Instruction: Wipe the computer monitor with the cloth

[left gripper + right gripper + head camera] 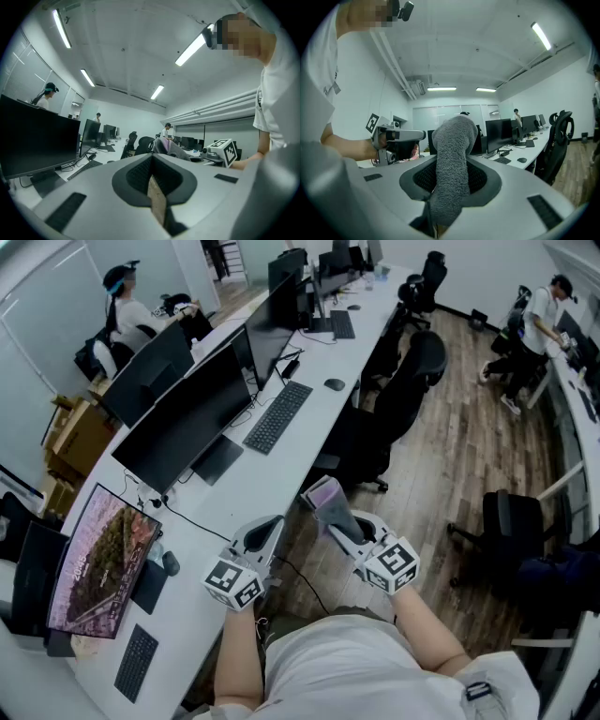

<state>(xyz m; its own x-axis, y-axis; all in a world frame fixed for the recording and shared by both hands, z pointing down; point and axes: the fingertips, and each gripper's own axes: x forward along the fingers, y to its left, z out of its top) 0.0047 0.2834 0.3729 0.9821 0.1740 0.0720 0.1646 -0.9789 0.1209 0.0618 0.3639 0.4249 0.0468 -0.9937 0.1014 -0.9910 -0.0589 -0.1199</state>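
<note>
Pinching the cloth (324,493) tight, the right gripper (330,514) holds it up, ready to wipe the monitor (98,559); the left gripper (266,529) is closed and empty.

Ceiling strip lights (190,49) give bright, even, cool light, and shadows on the desk (262,479) are faint. All three views bend strongly toward the edges, with black corners in both gripper views. The lit screen (101,559) glows without glare. The cloth (452,159) shows crisp fibres, while the distant background looks softer.
</note>
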